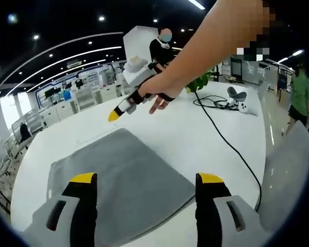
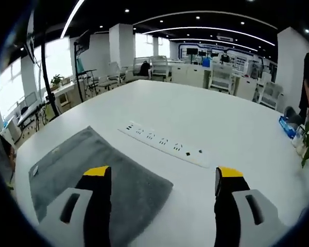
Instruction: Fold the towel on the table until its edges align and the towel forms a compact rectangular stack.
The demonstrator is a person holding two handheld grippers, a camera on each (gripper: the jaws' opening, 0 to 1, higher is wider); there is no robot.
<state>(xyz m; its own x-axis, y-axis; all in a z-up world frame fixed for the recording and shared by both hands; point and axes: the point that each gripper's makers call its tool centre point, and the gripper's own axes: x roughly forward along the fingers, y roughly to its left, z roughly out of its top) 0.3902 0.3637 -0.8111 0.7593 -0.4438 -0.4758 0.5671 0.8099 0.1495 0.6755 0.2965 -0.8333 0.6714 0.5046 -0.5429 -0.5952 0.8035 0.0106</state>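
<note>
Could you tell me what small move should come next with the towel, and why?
Probably lower the left gripper to pinch the near edge of the towel. The towel lies flat and unfolded on the table, both grippers are open and hold nothing, and the right gripper hovers above it.

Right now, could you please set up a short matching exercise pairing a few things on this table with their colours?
Things:
1. towel
2. power strip
3. cable
4. claw tips

Colours:
A. black
B. yellow
C. grey
D. white

Pairs: 1-C, 2-D, 3-A, 4-B
</note>
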